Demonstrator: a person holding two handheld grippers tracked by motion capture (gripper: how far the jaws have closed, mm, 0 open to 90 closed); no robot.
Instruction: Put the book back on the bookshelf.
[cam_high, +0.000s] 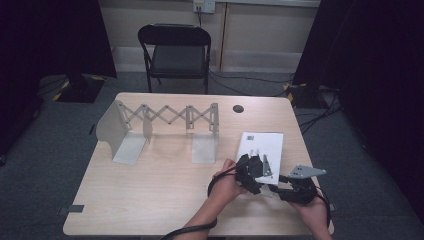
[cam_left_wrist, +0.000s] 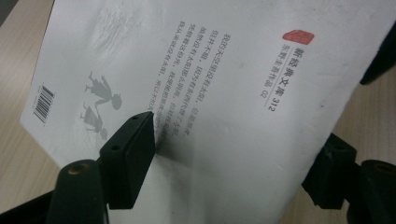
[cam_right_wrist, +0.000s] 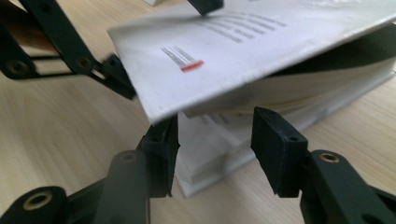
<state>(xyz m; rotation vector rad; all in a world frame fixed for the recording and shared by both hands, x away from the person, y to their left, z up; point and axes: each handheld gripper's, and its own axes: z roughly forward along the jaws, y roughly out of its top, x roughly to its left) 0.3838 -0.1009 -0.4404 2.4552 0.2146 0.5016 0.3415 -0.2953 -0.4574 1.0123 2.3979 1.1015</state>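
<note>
Evidently the left gripper (cam_left_wrist: 224, 154) had one pad (cam_left_wrist: 130, 154) lying flat on the white back cover of the book (cam_left_wrist: 224, 84) while its other jaw stood off the cover's right edge at the lower right of the left gripper view; its jaws were apart, clamped on nothing. The right gripper (cam_right_wrist: 215, 149) also had its jaws apart, set astride the near corner of the book's page block, with the lifted cover (cam_right_wrist: 243, 51) hanging above them and neither pad pressing. In the high view both grippers met at the lower right of the frame, at the near end of the book (cam_high: 262, 142) on the table (cam_high: 150, 200). The expanding bookrack (cam_high: 165, 117) stood bare at the upper left. By my judgement the work was barely begun: the book was neither gripped nor raised, and carrying it to the rack was all still left.
</note>
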